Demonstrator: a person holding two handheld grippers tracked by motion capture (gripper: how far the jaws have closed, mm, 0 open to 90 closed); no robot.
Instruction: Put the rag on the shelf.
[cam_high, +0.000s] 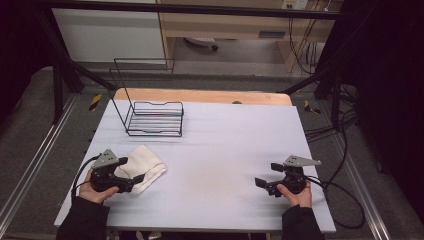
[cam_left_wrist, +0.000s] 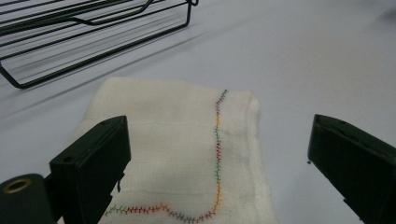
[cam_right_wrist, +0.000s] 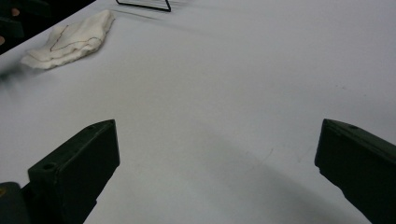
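A folded white cloth (cam_high: 144, 166) with coloured zigzag stitching lies on the left of the white table (cam_high: 225, 150). My left gripper (cam_high: 131, 170) is open at the cloth's near edge, its jaws straddling the cloth (cam_left_wrist: 187, 154) without closing on it. In the right gripper view the cloth (cam_right_wrist: 70, 37) sits far off at upper left. My right gripper (cam_high: 268, 174) is open over bare table on the right, nothing between its jaws. A black wire rack (cam_high: 152, 117) stands behind the cloth.
The rack's tall wire back (cam_high: 142, 67) rises at the table's far left, and its base (cam_left_wrist: 70, 37) sits just beyond the cloth. Cables (cam_high: 345, 200) trail off the right edge. A wooden board (cam_high: 200, 96) edges the far side.
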